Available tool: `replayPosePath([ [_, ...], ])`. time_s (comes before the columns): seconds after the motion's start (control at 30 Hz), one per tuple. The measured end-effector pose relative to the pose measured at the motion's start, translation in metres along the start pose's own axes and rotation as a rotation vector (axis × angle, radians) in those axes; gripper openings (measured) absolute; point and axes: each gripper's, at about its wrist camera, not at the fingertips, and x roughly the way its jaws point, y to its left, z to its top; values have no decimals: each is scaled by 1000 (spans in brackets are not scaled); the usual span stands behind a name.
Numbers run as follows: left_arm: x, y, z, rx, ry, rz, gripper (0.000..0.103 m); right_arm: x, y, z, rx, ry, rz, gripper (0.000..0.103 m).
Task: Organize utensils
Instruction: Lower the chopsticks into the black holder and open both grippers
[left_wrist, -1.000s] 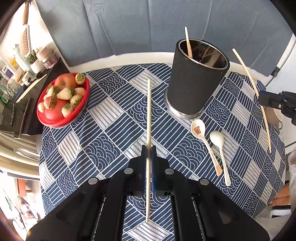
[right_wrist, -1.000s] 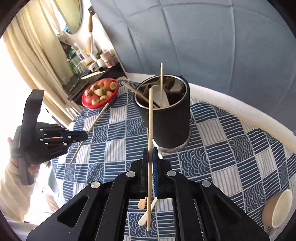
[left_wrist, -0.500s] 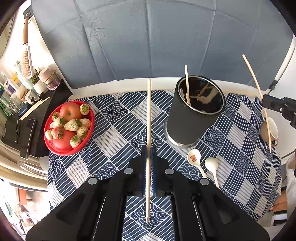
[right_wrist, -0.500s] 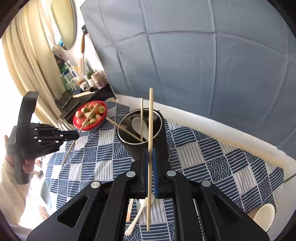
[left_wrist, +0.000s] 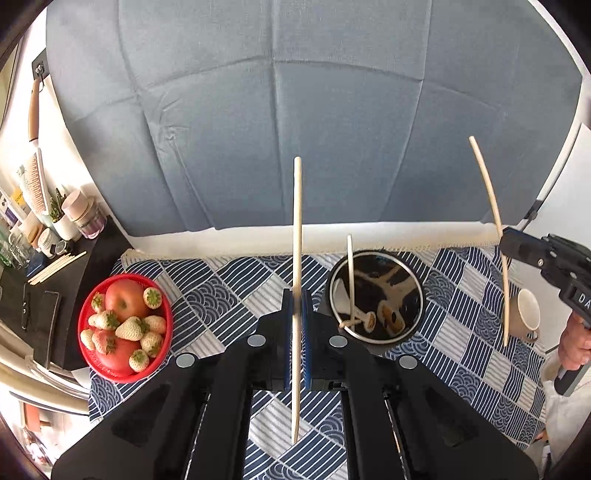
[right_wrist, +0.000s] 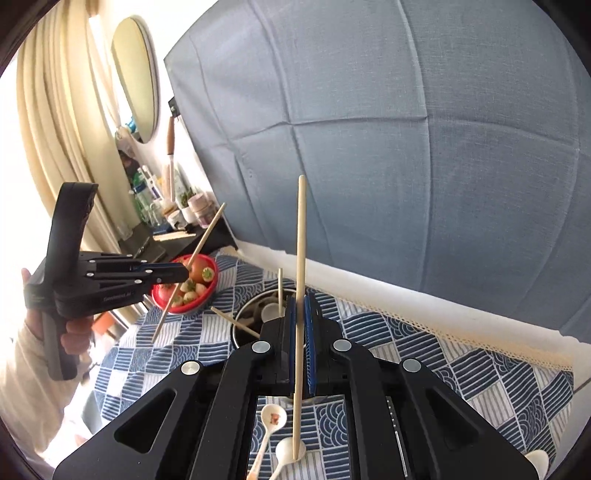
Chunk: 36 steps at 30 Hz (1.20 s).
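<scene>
Left gripper (left_wrist: 296, 306) tilted steeply downward, blue pads (left_wrist: 307, 332) clamped flat together on a thin stick. Seen from the right wrist view, same gripper (right_wrist: 186, 272) gripped pistol-style by a hand (right_wrist: 75, 334) in a pale sleeve. Right gripper (right_wrist: 300, 332) angled less steeply, pads (right_wrist: 310, 350) likewise pinched on a stick; from the left wrist view, its (left_wrist: 503, 246) handle clasped by a hand (left_wrist: 574, 347) at the frame's right edge.

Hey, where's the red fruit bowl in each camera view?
Left wrist view: the red fruit bowl sits at lower left on the patterned tablecloth.
Right wrist view: it is left of centre, partly behind the left gripper.
Shared landmark: the black utensil holder, to the bowl's right in both.
</scene>
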Motion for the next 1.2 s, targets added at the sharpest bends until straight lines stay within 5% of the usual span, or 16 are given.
replayPosePath([
  [0.23,9,6,23,-106,-89,-125,5,17,1,14,-12,-24,36,5],
  [0.53,22,-5,32,-122,-183,-241,5,41,2,21,14,-81,142,5],
  [1.2,70,-15,15,-136,-176,-305,5,96,-11,19,74,-73,214,5],
])
